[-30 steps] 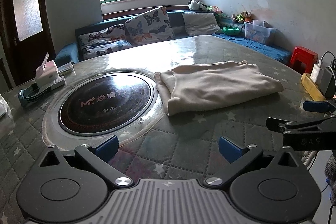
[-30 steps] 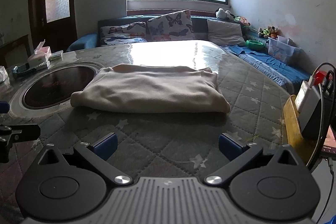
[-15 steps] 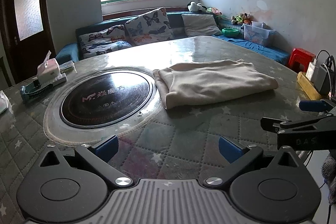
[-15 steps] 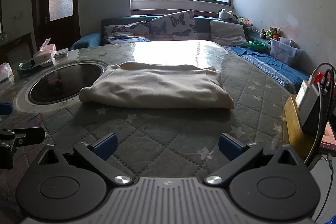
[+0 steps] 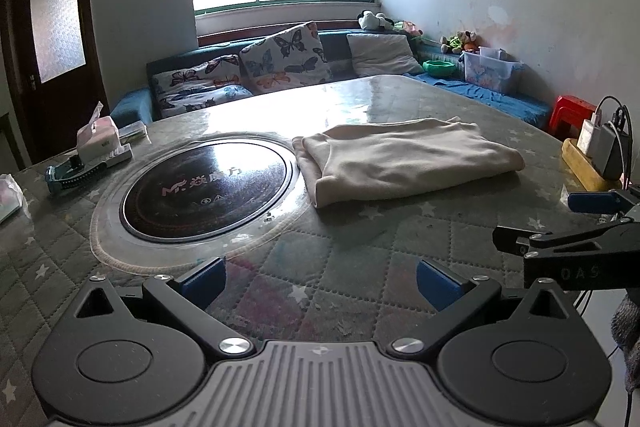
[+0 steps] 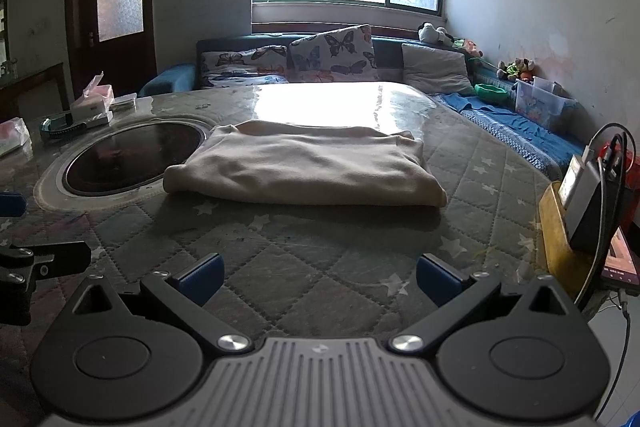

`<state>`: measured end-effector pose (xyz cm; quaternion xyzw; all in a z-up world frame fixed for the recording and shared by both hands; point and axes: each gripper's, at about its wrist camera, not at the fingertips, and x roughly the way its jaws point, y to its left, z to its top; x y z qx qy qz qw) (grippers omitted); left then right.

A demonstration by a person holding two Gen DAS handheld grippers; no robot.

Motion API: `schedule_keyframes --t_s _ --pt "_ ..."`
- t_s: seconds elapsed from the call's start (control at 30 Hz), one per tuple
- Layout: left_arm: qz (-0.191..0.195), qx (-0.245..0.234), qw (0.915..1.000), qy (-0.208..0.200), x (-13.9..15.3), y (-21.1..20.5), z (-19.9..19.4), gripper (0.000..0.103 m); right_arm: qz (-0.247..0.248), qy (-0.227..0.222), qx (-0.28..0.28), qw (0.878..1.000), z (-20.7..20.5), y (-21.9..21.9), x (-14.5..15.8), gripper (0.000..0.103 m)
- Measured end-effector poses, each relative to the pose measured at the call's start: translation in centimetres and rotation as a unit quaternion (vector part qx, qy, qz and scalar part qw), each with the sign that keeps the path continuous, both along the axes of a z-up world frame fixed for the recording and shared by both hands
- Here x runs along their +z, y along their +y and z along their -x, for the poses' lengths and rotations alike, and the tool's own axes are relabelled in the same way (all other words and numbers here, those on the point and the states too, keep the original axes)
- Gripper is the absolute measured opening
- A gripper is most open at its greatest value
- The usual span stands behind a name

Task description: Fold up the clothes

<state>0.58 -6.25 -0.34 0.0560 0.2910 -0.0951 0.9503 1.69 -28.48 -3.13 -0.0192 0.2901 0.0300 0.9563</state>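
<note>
A cream garment (image 5: 404, 157) (image 6: 308, 167) lies folded into a flat rectangle on the quilted table (image 5: 360, 239), just right of the round black cooktop (image 5: 206, 185) (image 6: 134, 159). My left gripper (image 5: 320, 285) hovers open near the table's front edge, well short of the garment, with nothing between its blue-padded fingers. In the same way my right gripper (image 6: 318, 277) is open and empty, back from the garment's near fold. In the left wrist view the right gripper's fingers (image 5: 560, 243) stick in from the right edge.
A tissue box (image 5: 98, 139) and a blue brush (image 5: 66, 177) sit at the table's left. A wooden holder with a charger and cables (image 6: 580, 211) stands at the right edge. A sofa with butterfly cushions (image 6: 332, 55) lies behind the table.
Both grippers have drawn back and up from the folded garment, which now looks farther off. The garment itself has not moved, and both grippers stay open.
</note>
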Motion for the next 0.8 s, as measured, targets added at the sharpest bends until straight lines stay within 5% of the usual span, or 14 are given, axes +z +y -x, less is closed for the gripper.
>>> schedule_keyframes --t_s 0.8 --pt "-0.004 0.001 1.0000 -0.004 -0.4 -0.1 1.3 0.103 -0.004 -0.003 0.005 1.000 1.1 0.6 -0.1 0.103"
